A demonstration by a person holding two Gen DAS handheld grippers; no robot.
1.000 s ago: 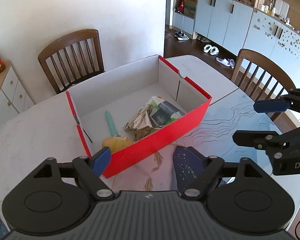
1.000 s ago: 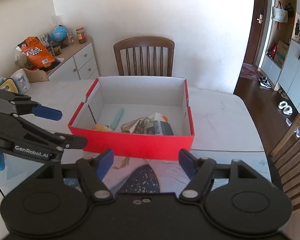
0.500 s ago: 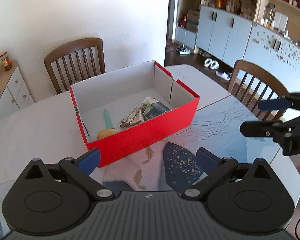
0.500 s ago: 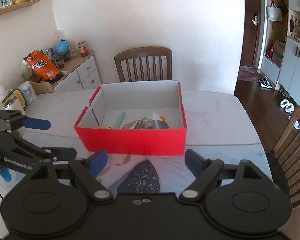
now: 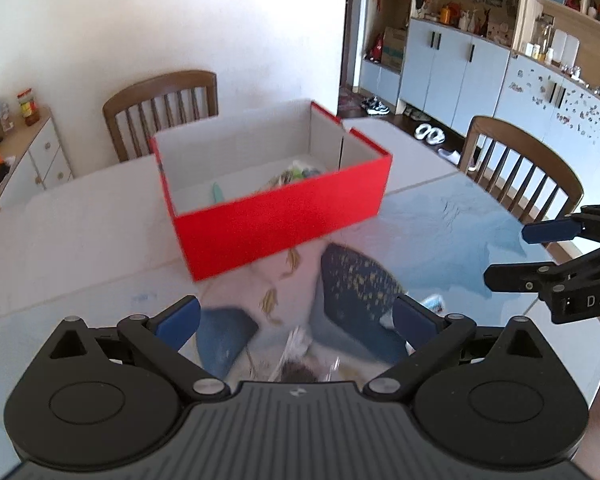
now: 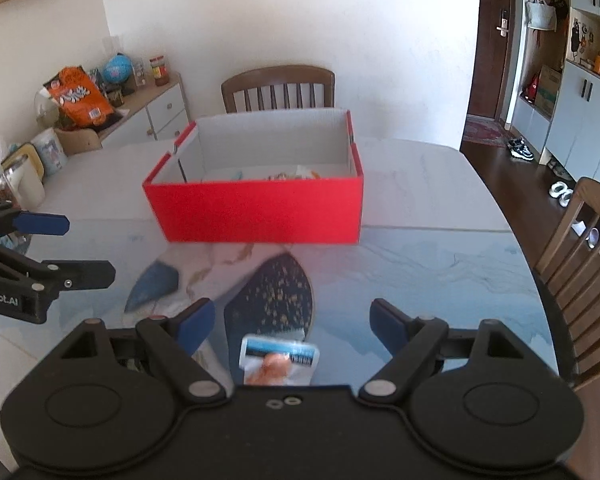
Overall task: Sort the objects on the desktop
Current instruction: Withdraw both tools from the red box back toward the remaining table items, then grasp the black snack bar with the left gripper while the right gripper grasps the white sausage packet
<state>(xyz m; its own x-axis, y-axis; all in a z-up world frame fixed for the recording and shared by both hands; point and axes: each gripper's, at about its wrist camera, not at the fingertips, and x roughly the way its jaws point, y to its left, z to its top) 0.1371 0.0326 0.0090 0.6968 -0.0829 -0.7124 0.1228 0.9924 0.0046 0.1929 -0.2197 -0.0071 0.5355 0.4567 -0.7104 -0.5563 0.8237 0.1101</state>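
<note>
Here we hold both the left gripper (image 5: 296, 320) and right gripper (image 6: 292, 320) spread and empty, the right over a small packet (image 6: 278, 358) on the worktop (image 6: 440, 280).

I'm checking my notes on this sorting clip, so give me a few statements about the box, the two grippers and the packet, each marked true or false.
1. The red box stands open, with things inside. True.
2. The left gripper is clamped on a packet. False: its jaws are wide open and grip nothing.
3. A small blue and white packet lies on the table mat, near the right gripper. True.
4. The box stands on the floor. False: it stands on the table.
5. The right gripper's jaws are open and empty. True.
</note>
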